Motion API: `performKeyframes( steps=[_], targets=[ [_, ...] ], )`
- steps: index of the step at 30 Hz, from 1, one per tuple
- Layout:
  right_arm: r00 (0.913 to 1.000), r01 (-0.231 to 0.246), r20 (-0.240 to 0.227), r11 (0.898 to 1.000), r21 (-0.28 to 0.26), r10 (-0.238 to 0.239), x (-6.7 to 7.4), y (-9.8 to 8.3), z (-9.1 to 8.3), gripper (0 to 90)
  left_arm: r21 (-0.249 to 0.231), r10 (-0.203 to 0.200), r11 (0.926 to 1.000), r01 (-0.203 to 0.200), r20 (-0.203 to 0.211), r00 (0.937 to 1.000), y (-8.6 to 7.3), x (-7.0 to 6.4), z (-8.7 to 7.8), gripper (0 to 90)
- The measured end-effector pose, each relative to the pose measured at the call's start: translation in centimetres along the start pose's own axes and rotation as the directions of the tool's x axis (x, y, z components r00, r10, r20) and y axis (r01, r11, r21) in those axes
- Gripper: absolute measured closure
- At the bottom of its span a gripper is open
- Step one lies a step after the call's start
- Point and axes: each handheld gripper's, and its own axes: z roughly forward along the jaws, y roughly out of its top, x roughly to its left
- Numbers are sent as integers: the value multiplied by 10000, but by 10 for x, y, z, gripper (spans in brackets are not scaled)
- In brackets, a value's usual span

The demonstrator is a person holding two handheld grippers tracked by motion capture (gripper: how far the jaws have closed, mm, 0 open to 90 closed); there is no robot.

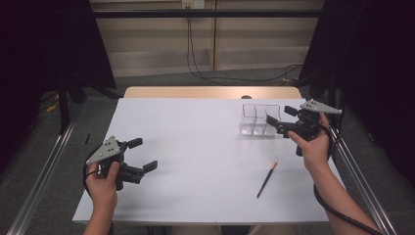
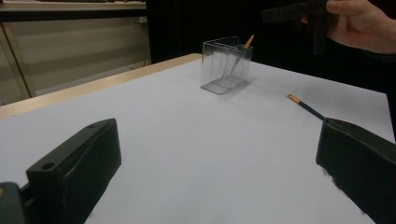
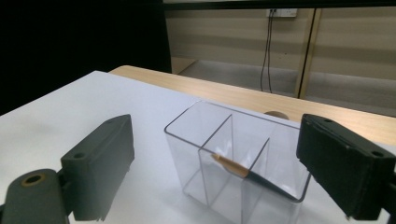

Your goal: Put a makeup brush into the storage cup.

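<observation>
White table (image 1: pixel 195 147) carries a clear box (image 1: pixel 260 120) at two o'clock holding one pencil (image 3: pixel 243 170); another pencil (image 1: pixel 267 179) lies at four o'clock. Right tool (image 1: pixel 280 117) released beside the box; left tool (image 1: pixel 143 154) released, empty.

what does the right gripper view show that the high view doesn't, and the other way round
Right gripper view alone: a dark pencil with a tan end leaning inside one compartment of the clear organiser, whose inner dividers are plain, seen between the open jaws of the right gripper.

High view alone: a second pencil lying flat on the white table, the left gripper held open above the table's near left, and both of the person's forearms.

Both: the organiser near the table's far right, the right gripper beside it, the wooden strip along the far edge, the wall cable.
</observation>
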Motion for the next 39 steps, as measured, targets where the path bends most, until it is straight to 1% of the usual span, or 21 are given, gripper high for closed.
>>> performKeyframes(
  steps=[5,9,11,13,19,21,22,26,28,34,37,39],
  targets=[
    [9998,168,-65,9996,248,-167,4,-6,-4,106,7,-16,10000,16,21,10000,0,0,1,0],
    [9999,66,-158,9995,320,-61,6,-11,-8,105,-30,6,10000,-6,44,10000,0,-1,1,0],
    [9999,139,-54,9992,378,-137,6,-14,-9,106,28,8,10000,-8,8,10000,0,-1,1,0],
    [9999,44,-108,9991,412,-39,6,-16,-10,106,-16,15,10000,-15,44,10000,0,-1,1,0],
    [9999,29,-163,9988,492,-21,8,-23,-14,106,-14,20,10000,-19,4,10000,0,-1,1,0],
    [9998,48,-196,9987,507,-38,9,-25,-15,106,-14,24,10000,-24,13,10000,0,-1,1,0],
    [9997,155,-198,9983,567,-144,10,-26,-16,107,-16,31,10000,-31,3,10000,0,-1,1,0],
    [9994,100,-328,9984,558,-81,14,-30,-17,106,-15,68,10000,-68,-16,10000,1,-1,0,0],
    [9993,200,-340,9982,559,-181,16,-32,-18,106,-16,83,10000,-83,-22,10000,1,-1,0,0],
    [9987,151,-490,9988,457,-128,21,-36,-21,106,-39,65,10000,-65,1,10000,2,-3,0,0],
    [9984,221,-531,9987,453,-197,23,-37,-22,106,27,92,10000,-92,13,10000,2,-5,0,0],
    [9981,241,-571,9986,461,-215,24,-38,-24,105,-12,80,10000,-80,63,9999,2,-6,1,0]
  ],
)
